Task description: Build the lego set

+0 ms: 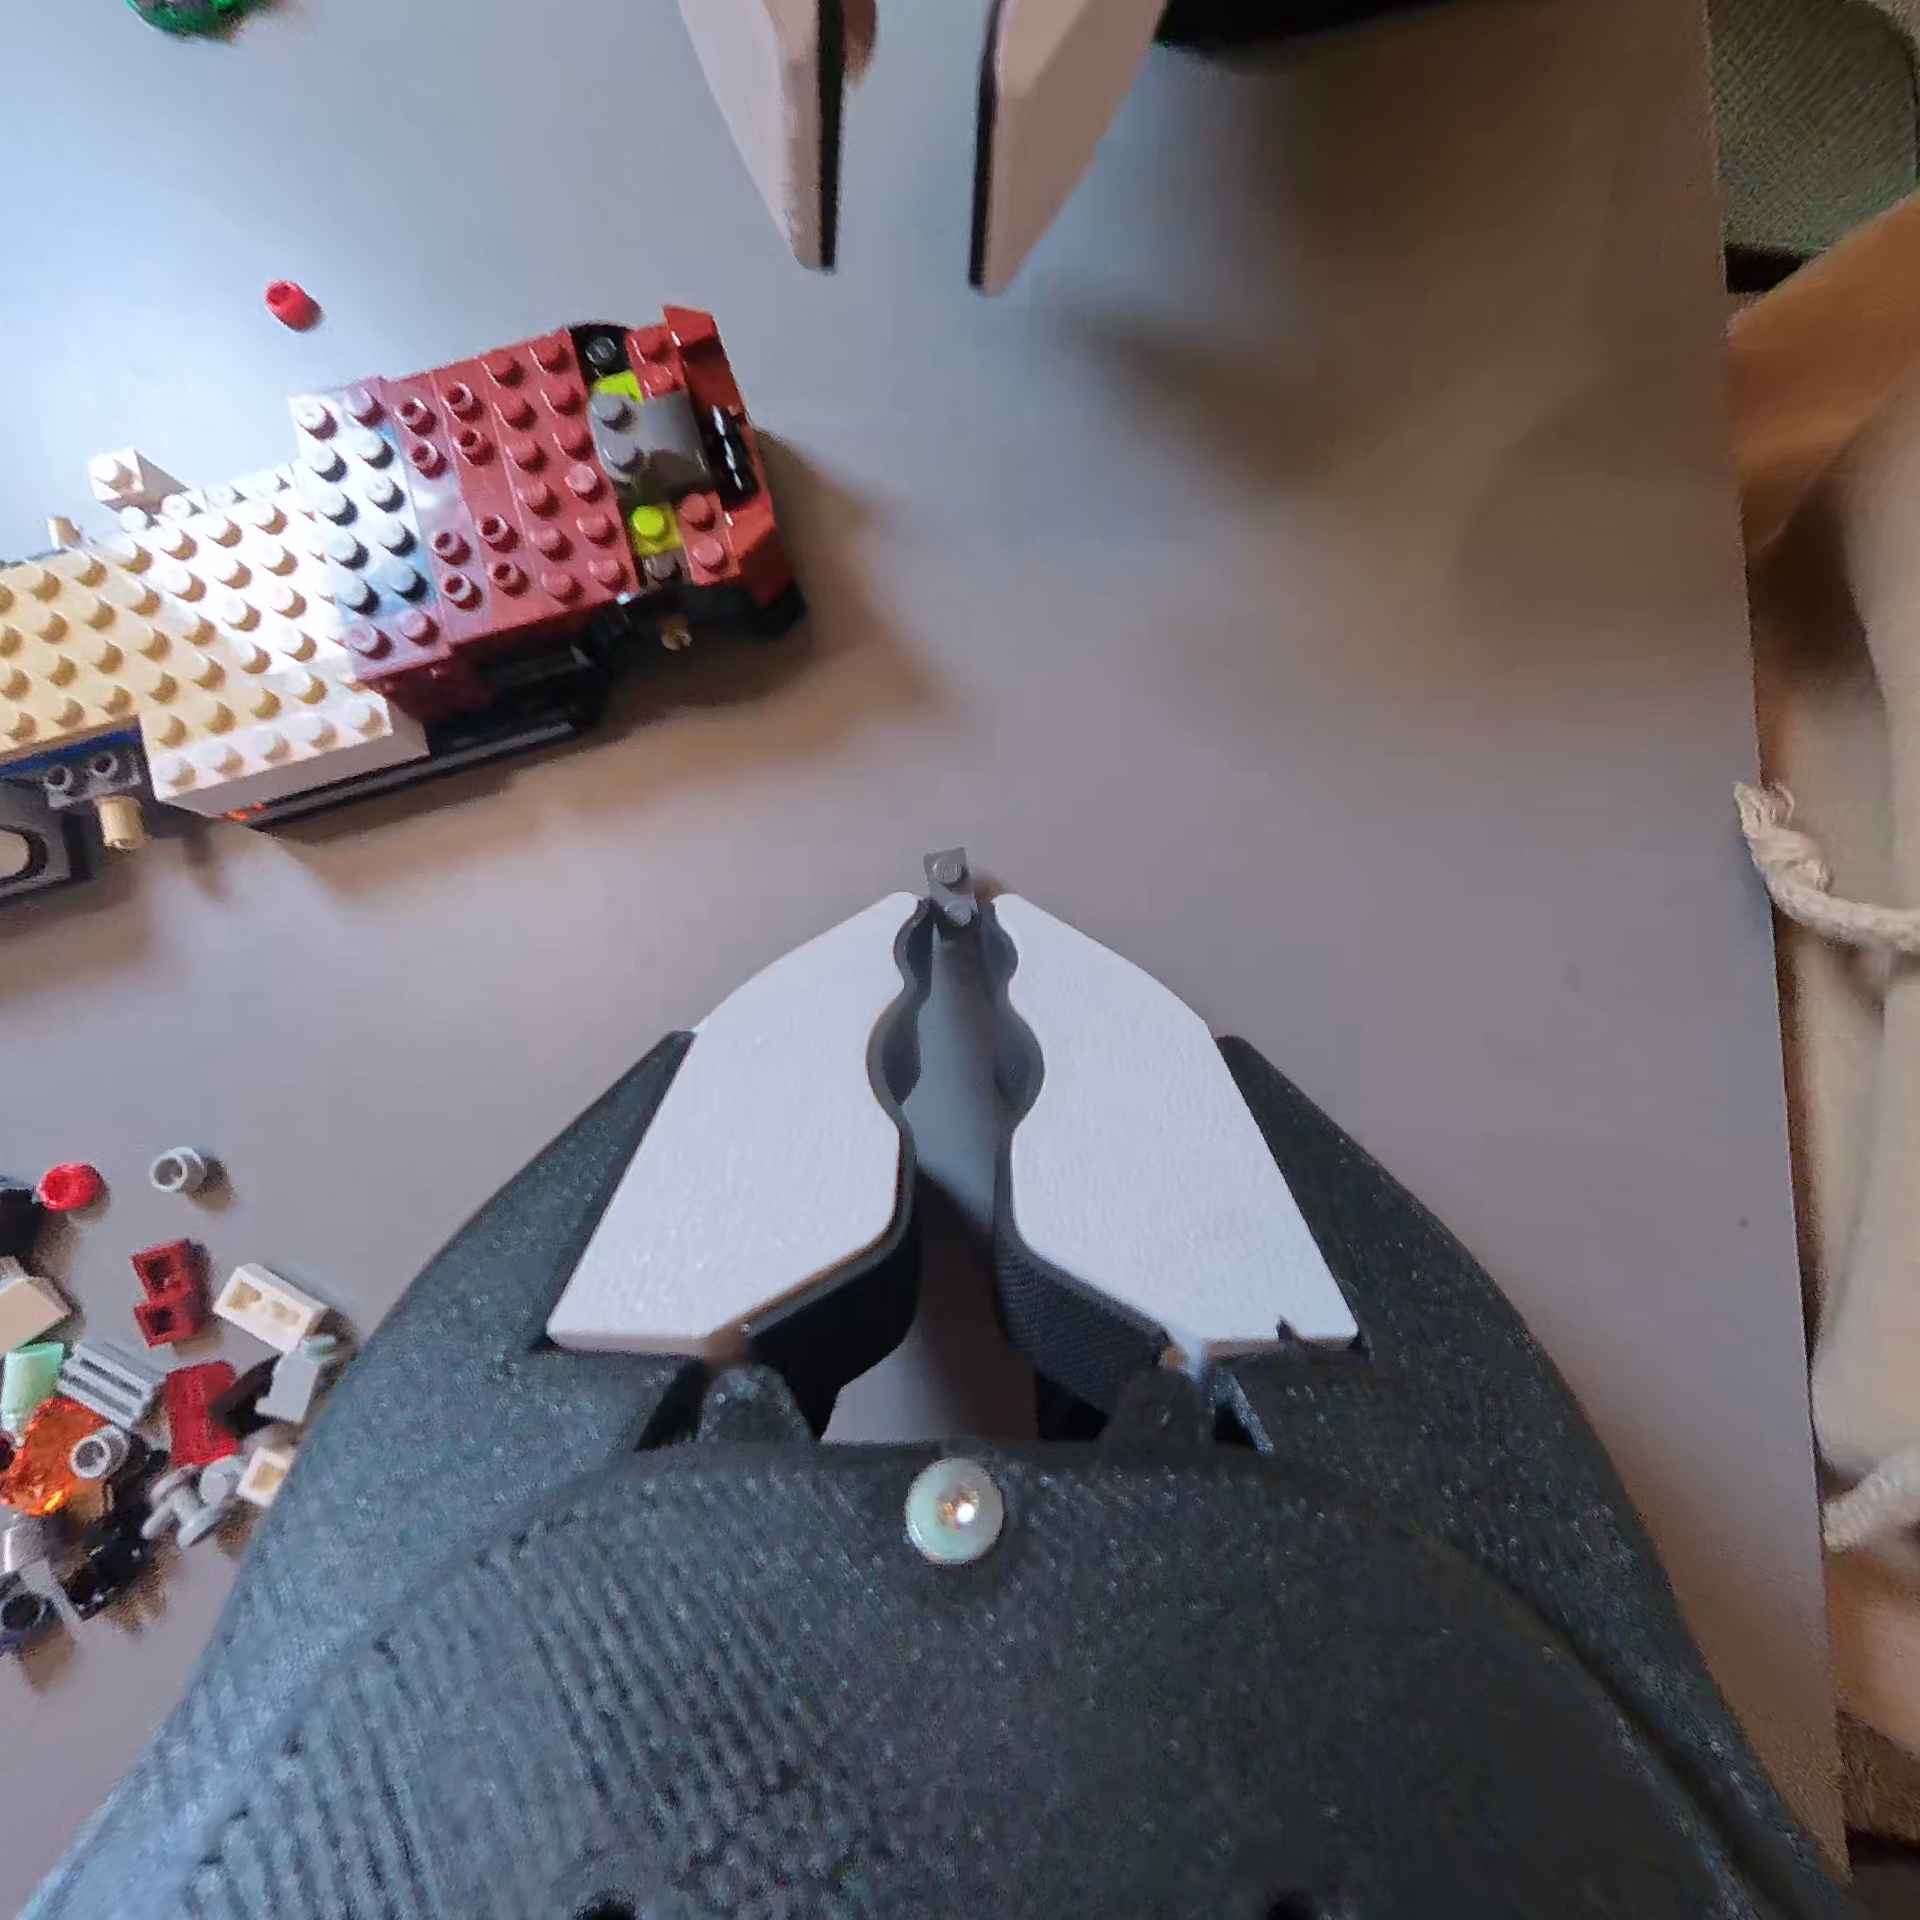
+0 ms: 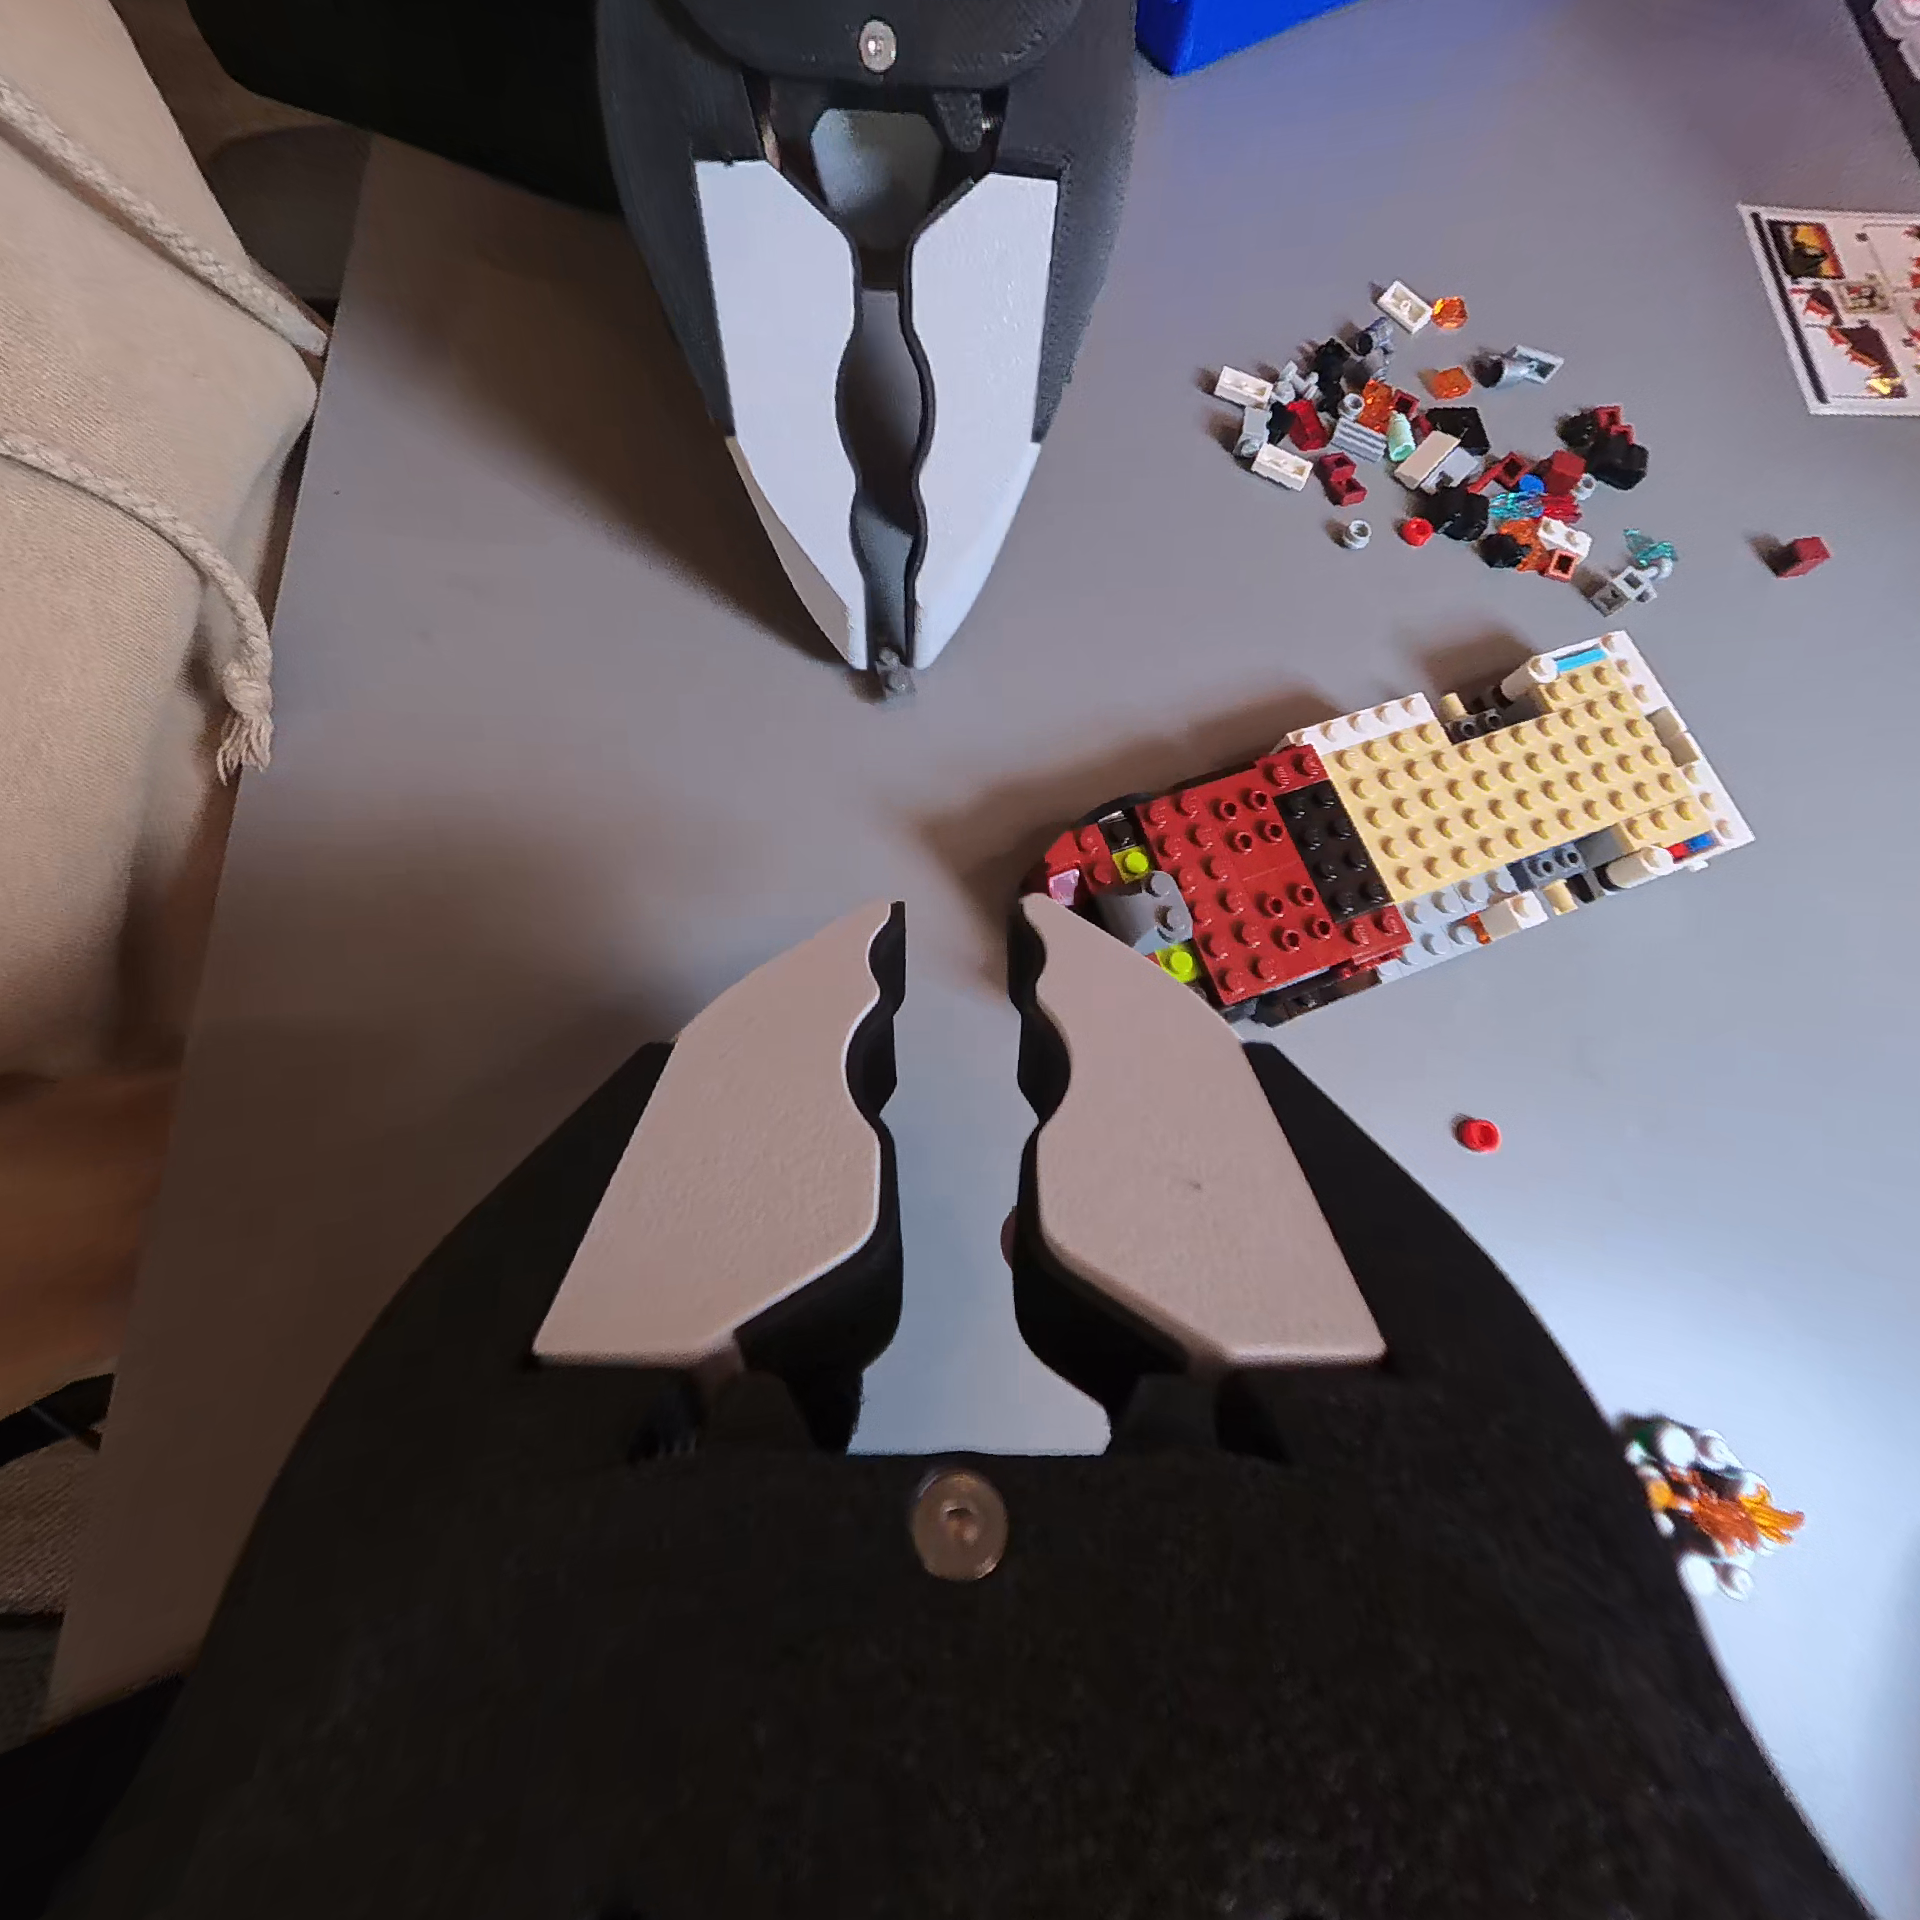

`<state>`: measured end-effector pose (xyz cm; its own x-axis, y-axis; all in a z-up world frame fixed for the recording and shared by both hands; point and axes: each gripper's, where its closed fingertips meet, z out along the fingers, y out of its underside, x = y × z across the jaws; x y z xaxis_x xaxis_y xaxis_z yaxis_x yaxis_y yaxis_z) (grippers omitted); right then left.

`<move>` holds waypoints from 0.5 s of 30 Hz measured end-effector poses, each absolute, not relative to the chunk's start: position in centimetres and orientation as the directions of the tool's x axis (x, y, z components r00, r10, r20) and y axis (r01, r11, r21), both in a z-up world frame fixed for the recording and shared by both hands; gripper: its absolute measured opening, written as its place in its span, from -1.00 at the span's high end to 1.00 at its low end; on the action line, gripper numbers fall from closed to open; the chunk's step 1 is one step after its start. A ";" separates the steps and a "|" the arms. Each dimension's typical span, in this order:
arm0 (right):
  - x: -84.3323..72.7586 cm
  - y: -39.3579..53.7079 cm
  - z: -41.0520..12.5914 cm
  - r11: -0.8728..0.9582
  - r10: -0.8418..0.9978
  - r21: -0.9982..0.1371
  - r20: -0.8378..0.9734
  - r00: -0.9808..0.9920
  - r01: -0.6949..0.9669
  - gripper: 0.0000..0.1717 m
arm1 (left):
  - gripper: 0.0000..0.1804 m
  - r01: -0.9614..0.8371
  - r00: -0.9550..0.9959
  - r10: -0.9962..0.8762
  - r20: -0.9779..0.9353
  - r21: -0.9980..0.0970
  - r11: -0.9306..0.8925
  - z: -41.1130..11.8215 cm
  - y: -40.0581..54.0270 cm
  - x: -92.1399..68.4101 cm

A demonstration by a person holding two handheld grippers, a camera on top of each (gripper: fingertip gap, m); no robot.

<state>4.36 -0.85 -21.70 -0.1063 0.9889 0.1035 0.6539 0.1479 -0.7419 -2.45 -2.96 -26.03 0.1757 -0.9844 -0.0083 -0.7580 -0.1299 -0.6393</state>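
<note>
Over matte grey table (image 1: 1247,623), left hand-held gripper (image 1: 951,904) apparently pinches small studded grey plate (image 1: 948,878).

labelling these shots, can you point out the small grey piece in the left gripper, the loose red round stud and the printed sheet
small grey piece (image 1: 950,883): left wrist view, studded end beyond the fingertips
loose red round stud (image 2: 1476,1134): right wrist view, its top
printed sheet (image 2: 1839,312): right wrist view, its middle

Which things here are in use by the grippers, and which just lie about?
In use:
- left gripper, fingers shut on a small grey brick piece
- right gripper, open, empty

Lying about:
- brick model
- loose brick pile
- red stud
- printed leaflet
</note>
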 end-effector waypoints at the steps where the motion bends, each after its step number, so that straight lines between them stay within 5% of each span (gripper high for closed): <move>1: 4.3 -1.0 -21.8 0.148 0.989 -0.739 0.100 -0.111 0.657 0.79 | 0.91 -0.741 0.190 -0.982 -0.009 -0.658 -0.137 -25.9 -2.7 -2.1; 15: 2.3 -3.3 -24.5 0.224 0.973 -0.595 0.088 -0.215 0.772 0.82 | 0.75 -0.752 0.179 -0.982 0.053 -0.636 -0.172 -25.6 -3.6 -2.1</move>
<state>2.25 -3.26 -24.47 -0.2146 0.9728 0.0877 0.7717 0.2239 -0.5953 -2.12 -3.58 -25.64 0.1795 -0.9823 0.0530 -0.7525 -0.1718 -0.6358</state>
